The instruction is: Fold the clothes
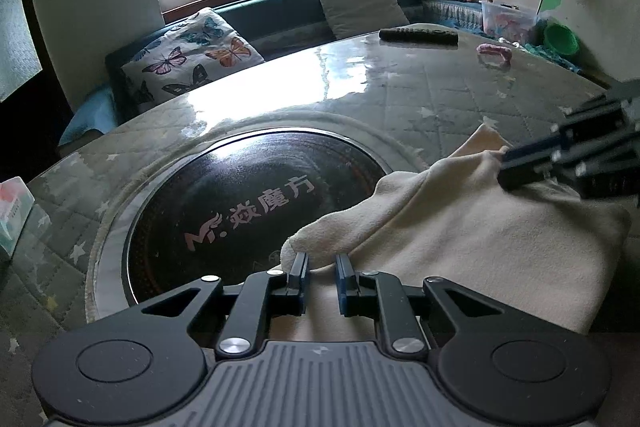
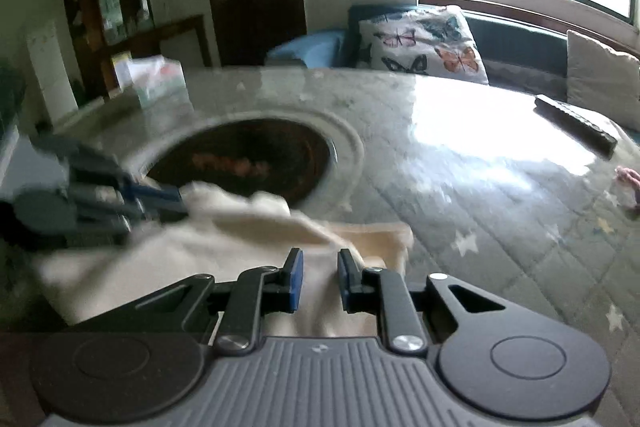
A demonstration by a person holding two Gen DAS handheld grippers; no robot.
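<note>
Quilted table [image 1: 420, 99] bears cream garment [image 1: 460, 227], seemingly beside a sofa [image 1: 280, 7].
</note>
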